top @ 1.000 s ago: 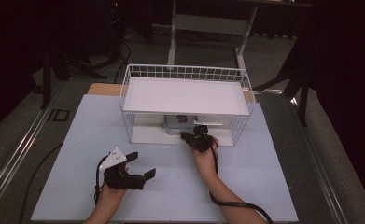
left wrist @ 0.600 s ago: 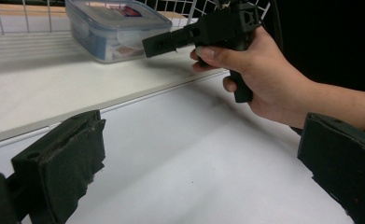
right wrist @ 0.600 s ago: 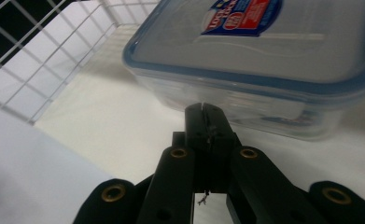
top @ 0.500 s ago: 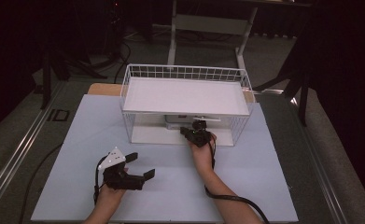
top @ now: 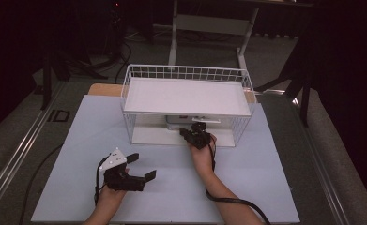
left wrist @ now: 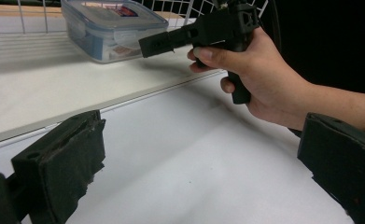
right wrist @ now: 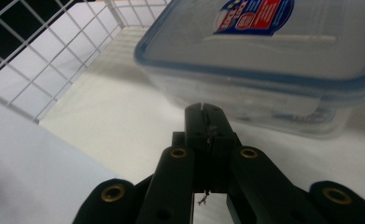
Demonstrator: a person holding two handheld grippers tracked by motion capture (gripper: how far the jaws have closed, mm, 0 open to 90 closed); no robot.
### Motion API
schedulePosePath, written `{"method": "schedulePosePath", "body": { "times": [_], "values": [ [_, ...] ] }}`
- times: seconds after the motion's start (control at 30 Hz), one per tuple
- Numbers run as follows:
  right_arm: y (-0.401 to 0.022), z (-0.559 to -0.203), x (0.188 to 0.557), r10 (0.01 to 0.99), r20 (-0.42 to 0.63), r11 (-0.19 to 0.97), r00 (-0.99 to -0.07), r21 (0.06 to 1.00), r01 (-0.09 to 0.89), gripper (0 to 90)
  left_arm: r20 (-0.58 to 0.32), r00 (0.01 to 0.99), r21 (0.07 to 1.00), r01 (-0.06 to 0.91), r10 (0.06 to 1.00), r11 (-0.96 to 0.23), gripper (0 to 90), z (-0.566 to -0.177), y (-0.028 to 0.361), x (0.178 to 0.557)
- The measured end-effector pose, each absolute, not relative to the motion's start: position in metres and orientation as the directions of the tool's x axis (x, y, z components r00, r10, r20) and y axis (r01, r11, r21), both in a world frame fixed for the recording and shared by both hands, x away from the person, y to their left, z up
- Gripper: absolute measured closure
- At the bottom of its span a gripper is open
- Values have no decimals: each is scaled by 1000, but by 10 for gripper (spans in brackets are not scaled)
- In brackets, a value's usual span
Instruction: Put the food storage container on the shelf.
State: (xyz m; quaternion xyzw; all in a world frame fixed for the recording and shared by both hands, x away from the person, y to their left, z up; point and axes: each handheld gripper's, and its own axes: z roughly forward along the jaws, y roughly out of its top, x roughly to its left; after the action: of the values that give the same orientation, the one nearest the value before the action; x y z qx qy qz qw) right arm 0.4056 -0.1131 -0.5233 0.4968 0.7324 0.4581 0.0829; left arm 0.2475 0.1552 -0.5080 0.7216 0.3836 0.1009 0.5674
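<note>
Under the wire shelf (top: pixel 187 96) sits the lidded container (right wrist: pixel 283 60) — your right gripper (right wrist: pixel 202 108) points at it, jaws pressed together, holding nothing. Open them before closing in. Your left gripper (top: pixel 141 168) waits on the table, jaws wide.

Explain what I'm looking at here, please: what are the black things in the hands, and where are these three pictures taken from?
A person holds a two-jaw tool in each hand. One camera looks down from above; another rides on each tool. The left gripper rests open on the white table, empty. The right gripper, jaws shut and holding nothing, points into the lower level of a wire rack at a clear lidded food box with a blue seal.
</note>
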Motion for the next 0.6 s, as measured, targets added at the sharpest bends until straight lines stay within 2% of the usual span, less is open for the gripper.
{"method": "schedulePosePath", "body": {
  "times": [0.07,0.2,0.33,0.4,0.6],
  "values": [
    [-114,-524,402,790,339,98,-510,752,652,870,-286,688,897,436,667,-66,16,-507,154,247],
    [-114,-523,394,792,270,140,-548,793,593,811,-267,703,906,416,659,-78,16,-506,152,246],
    [-115,-521,384,783,273,145,-559,793,591,688,-261,703,905,417,662,-86,16,-506,151,248],
    [-115,-521,380,773,270,153,-574,799,582,563,-264,698,902,422,666,-86,16,-507,151,248],
    [-121,-514,359,752,254,161,-608,824,544,273,-266,703,902,423,659,-88,16,-506,149,248]
  ]
}}
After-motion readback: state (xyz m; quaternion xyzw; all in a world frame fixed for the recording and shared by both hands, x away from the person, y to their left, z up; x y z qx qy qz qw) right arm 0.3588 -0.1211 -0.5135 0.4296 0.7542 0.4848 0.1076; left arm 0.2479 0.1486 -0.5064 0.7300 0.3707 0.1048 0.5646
